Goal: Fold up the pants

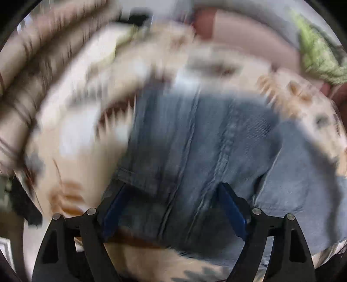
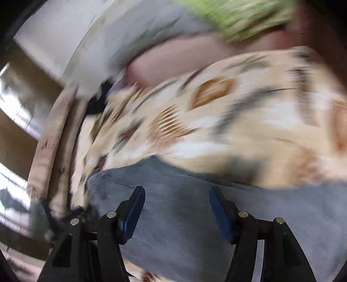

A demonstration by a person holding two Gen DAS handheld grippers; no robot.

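Blue denim pants (image 1: pixel 195 138) lie on a cream patterned bedspread (image 1: pixel 82 156). In the left wrist view a long seam runs up the middle of the denim. My left gripper (image 1: pixel 173 191) is open, its blue-padded fingers spread just above the denim, nothing between them. In the right wrist view the pants (image 2: pixel 177 208) fill the lower part over the bedspread (image 2: pixel 249 121). My right gripper (image 2: pixel 175 193) is open over the denim near its upper edge, holding nothing. Both views are motion-blurred.
A green cloth (image 1: pixel 318 54) and a pinkish pillow (image 1: pixel 249 36) lie at the far side of the bed; they also show in the right wrist view (image 2: pixel 243 19). A wooden bed frame (image 2: pixel 49 138) curves along the left.
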